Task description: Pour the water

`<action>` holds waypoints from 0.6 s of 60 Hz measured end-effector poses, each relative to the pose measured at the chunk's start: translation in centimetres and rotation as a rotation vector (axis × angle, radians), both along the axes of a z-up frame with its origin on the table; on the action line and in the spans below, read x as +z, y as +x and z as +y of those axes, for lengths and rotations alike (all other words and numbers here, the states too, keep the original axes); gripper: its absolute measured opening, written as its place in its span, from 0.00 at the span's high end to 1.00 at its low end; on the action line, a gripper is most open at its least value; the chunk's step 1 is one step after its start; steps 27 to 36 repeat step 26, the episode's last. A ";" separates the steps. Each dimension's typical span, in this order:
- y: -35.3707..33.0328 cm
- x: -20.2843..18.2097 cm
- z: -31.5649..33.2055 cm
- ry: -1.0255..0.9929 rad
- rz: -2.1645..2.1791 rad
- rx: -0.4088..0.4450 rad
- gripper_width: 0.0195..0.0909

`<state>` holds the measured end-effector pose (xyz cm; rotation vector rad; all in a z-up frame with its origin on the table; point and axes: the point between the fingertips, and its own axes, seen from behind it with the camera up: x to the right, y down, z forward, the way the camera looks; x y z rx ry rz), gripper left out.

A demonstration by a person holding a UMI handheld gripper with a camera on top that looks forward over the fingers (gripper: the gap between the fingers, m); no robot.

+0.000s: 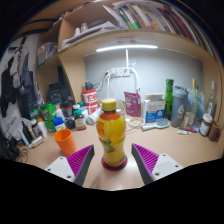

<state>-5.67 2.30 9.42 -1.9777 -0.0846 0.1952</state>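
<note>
A bottle of yellow-orange drink (112, 133) with a yellow cap and a red base stands upright on the desk (180, 150), between my two fingers. My gripper (113, 162) is open: the purple pads (82, 160) flank the bottle's base with a gap on each side. An orange cup (66, 141) stands on the desk just left of the bottle, beyond the left finger.
Many bottles, jars and cans (62, 110) crowd the back left of the desk. A pink pouch (133, 103), a box (154, 108) and more bottles (190, 108) line the back wall. A shelf of books (150, 18) hangs overhead.
</note>
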 end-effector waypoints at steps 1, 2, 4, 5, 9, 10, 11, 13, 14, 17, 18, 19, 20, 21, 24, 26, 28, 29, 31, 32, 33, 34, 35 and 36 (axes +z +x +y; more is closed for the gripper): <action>0.2 0.3 -0.7 -0.006 -0.001 -0.008 0.11; 0.2 0.7 -1.4 -0.011 0.001 -0.014 0.11; 0.2 1.6 -2.9 -0.018 0.011 -0.020 0.11; 0.1 2.1 -3.7 -0.022 0.016 -0.021 0.11; -0.4 4.0 -7.2 -0.034 0.024 -0.019 0.11; -0.6 4.4 -8.0 -0.038 0.020 -0.022 0.11; -0.6 4.8 -8.9 -0.042 0.016 -0.026 0.11; -0.8 5.7 -10.7 -0.046 0.006 -0.027 0.11; -0.9 6.1 -11.5 -0.048 0.000 -0.025 0.11; -1.0 7.3 -13.9 -0.056 -0.022 -0.028 0.11; -1.0 7.7 -14.7 -0.059 -0.029 -0.032 0.11; -1.1 7.9 -15.4 -0.059 -0.036 -0.034 0.11; -1.2 8.3 -16.2 -0.059 -0.042 -0.034 0.11; -1.4 8.7 -16.8 -0.057 -0.047 -0.035 0.10; -1.9 9.9 -18.7 -0.051 -0.053 -0.034 0.11; -2.2 10.4 -19.8 -0.049 -0.055 -0.031 0.11; -2.2 10.4 -19.8 -0.049 -0.055 -0.031 0.11; -2.2 10.4 -19.8 -0.049 -0.055 -0.031 0.11; -2.2 10.4 -19.8 -0.049 -0.055 -0.031 0.11; -2.2 10.4 -19.8 -0.049 -0.055 -0.031 0.11; -2.2 10.4 -19.8 -0.049 -0.055 -0.031 0.11; -2.2 10.4 -19.8 -0.049 -0.055 -0.031 0.11; -2.2 10.4 -19.8 -0.049 -0.055 -0.031 0.11; -2.2 10.4 -19.8 -0.049 -0.055 -0.031 0.11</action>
